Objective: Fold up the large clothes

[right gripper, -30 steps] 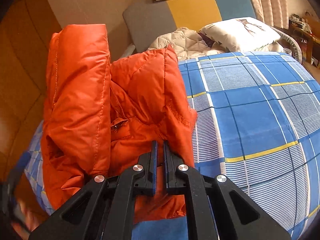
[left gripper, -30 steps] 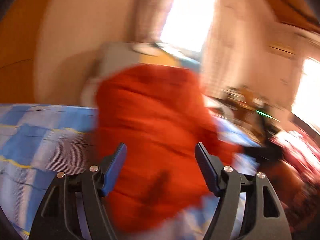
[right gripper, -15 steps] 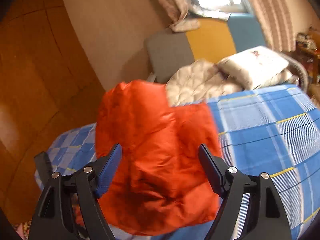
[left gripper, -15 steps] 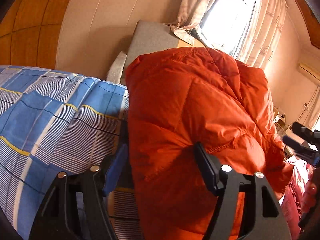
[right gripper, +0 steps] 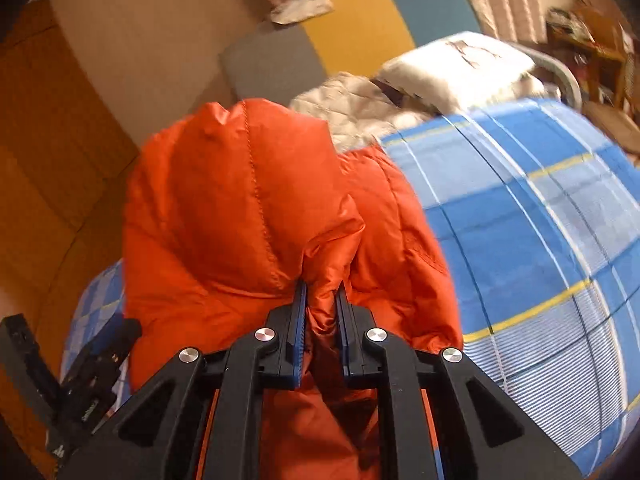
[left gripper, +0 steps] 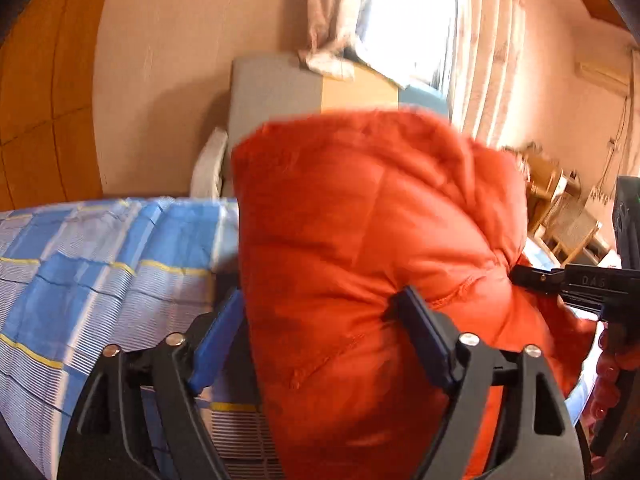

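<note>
My right gripper [right gripper: 322, 312] pinches the orange jacket [right gripper: 248, 216] at the bed's [right gripper: 540, 240] left edge; my left gripper [left gripper: 320, 332] gapes around it. Beige quilt [right gripper: 352, 112] and pillow [right gripper: 460, 68] lie beyond.

Orange jacket [right gripper: 248, 216] on checked bed [right gripper: 520, 220]

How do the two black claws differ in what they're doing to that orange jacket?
The right gripper has its jaws nearly closed, pinching a fold of the orange jacket; the left gripper has its jaws spread wide, with the jacket's bulk between them and not squeezed. The right gripper holds a thin edge; the left gripper straddles a thick puffy part. Both are black with blue pads, working over the blue checked bedsheet.
</note>
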{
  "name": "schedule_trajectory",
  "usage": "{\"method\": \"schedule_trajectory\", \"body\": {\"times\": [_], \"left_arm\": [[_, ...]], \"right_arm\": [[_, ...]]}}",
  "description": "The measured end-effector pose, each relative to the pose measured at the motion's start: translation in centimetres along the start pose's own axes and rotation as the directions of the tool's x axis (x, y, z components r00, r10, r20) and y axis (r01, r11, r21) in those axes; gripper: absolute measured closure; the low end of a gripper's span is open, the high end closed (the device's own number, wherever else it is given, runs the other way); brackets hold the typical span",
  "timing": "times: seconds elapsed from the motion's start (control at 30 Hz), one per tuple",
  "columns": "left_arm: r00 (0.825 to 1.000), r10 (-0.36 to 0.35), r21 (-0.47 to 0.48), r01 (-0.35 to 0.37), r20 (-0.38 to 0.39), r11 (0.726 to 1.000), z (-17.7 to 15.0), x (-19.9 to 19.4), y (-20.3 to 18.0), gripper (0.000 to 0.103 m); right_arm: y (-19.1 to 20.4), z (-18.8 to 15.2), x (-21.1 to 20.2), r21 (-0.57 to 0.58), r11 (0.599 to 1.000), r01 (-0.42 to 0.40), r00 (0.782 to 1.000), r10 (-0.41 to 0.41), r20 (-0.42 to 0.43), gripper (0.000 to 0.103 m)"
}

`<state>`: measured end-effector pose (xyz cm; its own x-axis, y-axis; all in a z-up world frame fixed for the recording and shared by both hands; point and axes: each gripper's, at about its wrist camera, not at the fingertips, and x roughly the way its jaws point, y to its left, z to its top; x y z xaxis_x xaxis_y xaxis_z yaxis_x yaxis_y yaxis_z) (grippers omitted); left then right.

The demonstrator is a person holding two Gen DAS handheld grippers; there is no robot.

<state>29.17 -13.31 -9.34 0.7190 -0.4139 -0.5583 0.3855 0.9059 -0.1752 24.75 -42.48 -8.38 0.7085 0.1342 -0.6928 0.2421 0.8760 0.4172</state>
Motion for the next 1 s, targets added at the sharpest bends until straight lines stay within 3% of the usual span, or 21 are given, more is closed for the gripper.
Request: {"method": "schedule_trajectory", "body": {"times": [0.07,0.13,0.27,0.37,0.5,0.63,0.8,1.0], "left_arm": [[1.000,-0.019,-0.040,0.019,-0.008,0.999,-0.1,0.5,0.0,0.022],[0.999,-0.028,-0.070,0.027,-0.020,0.997,-0.2,0.8,0.1,0.022],[1.000,-0.013,-0.032,0.013,-0.024,0.999,0.0,0.7,-0.4,0.022],[0.999,-0.009,-0.023,0.009,-0.030,1.000,0.3,0.5,-0.8,0.022],[0.999,0.012,-0.007,-0.012,-0.039,1.000,0.7,0.5,-1.6,0.022],[0.998,0.025,0.004,-0.025,-0.062,1.000,1.2,0.7,-1.8,0.022],[0.994,0.058,0.043,-0.054,-0.095,0.998,2.0,1.0,-2.7,0.020],[0.990,0.082,0.038,-0.078,-0.115,0.996,2.3,2.0,-3.3,0.013]], "right_arm": [[-0.9,-0.6,0.8,0.006,1.000,-0.010,1.000,0.010,0.004,0.090],[-0.3,-1.0,0.8,-0.065,0.998,0.021,1.000,-0.020,0.020,0.090],[1.0,-0.7,-2.2,-0.129,0.991,0.035,0.994,-0.021,0.104,0.088],[3.6,0.1,-5.3,-0.223,0.972,0.066,0.978,-0.019,0.208,0.088],[6.8,1.5,-5.2,-0.330,0.939,0.095,0.972,-0.016,0.234,0.088],[8.0,3.6,-1.6,-0.399,0.907,0.133,0.977,-0.051,0.209,0.088],[5.8,5.0,1.8,-0.338,0.931,0.135,0.985,-0.090,0.145,0.088],[4.1,4.3,4.0,-0.322,0.935,0.148,0.986,-0.112,0.125,0.088]]}}
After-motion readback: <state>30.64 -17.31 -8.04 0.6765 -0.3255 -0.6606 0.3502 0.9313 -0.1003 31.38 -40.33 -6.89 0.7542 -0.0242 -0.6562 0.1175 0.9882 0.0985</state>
